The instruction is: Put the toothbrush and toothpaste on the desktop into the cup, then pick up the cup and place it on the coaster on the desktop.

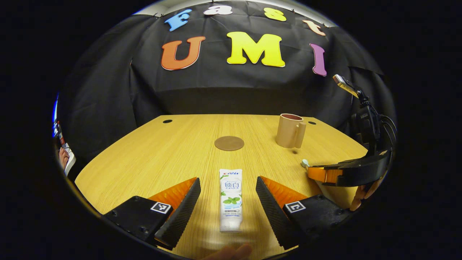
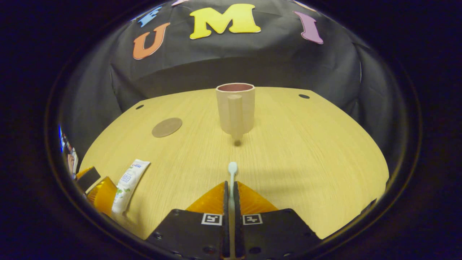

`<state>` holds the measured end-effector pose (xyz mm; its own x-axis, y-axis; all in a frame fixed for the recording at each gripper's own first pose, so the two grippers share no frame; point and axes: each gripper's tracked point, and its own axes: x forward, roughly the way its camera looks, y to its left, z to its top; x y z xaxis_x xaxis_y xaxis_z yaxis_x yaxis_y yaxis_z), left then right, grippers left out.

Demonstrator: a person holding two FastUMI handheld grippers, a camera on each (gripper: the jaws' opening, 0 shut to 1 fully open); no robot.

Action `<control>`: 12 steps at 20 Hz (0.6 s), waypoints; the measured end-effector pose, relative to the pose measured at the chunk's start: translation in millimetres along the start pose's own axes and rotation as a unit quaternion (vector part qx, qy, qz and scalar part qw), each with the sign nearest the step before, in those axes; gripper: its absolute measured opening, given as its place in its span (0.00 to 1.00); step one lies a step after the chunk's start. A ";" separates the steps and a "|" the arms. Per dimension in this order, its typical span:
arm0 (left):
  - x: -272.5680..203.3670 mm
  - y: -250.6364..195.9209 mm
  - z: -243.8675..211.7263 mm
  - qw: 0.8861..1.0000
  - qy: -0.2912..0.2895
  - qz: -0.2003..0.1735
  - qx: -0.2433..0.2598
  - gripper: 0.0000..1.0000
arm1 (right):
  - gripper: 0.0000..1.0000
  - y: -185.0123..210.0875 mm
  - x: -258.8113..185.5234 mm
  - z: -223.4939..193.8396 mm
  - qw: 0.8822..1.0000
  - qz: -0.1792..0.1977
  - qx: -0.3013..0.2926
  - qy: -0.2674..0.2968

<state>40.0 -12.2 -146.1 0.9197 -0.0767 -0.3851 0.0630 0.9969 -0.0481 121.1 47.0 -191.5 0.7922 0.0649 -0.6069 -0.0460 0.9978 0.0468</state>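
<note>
A white toothpaste tube (image 1: 231,199) lies flat on the wooden desktop (image 1: 151,159), between the spread fingers of my open left gripper (image 1: 228,186), untouched. My right gripper (image 2: 231,185) is shut on a pale toothbrush (image 2: 232,172), whose head pokes out forward, above the desk. The beige cup (image 2: 236,110) stands upright straight ahead of it, handle facing me. In the left gripper view the cup (image 1: 290,130) is at the far right, and the right gripper (image 1: 316,173) with the toothbrush head (image 1: 305,163) is at the right. A round brown coaster (image 1: 229,143) lies mid-desk, also the coaster (image 2: 166,127) left of the cup.
The desk has small cable holes (image 1: 167,121) near its far corners. The black cloth wall stands close behind the far edge. The toothpaste tube (image 2: 128,184) and the left gripper (image 2: 97,189) sit at the left in the right gripper view.
</note>
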 end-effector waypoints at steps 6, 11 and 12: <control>4.2 -2.3 -13.5 0.999 0.053 -0.006 -0.005 0.98 | 0.00 2.4 -5.1 -3.8 0.999 0.032 0.019 0.001; 5.2 -3.5 -26.7 0.995 0.099 -0.006 -0.021 0.98 | 0.01 2.1 -20.4 -5.5 0.998 0.049 0.018 -0.022; 5.8 -3.5 -28.0 0.994 0.105 -0.007 -0.022 0.98 | 0.00 1.4 -24.0 -3.8 0.998 0.051 0.018 -0.028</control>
<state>34.3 -16.7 -174.0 0.8178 -0.0967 -0.5673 0.0536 0.9943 -0.0921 99.7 46.9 -179.9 0.8172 0.1644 -0.5524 -0.1071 0.9851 0.1347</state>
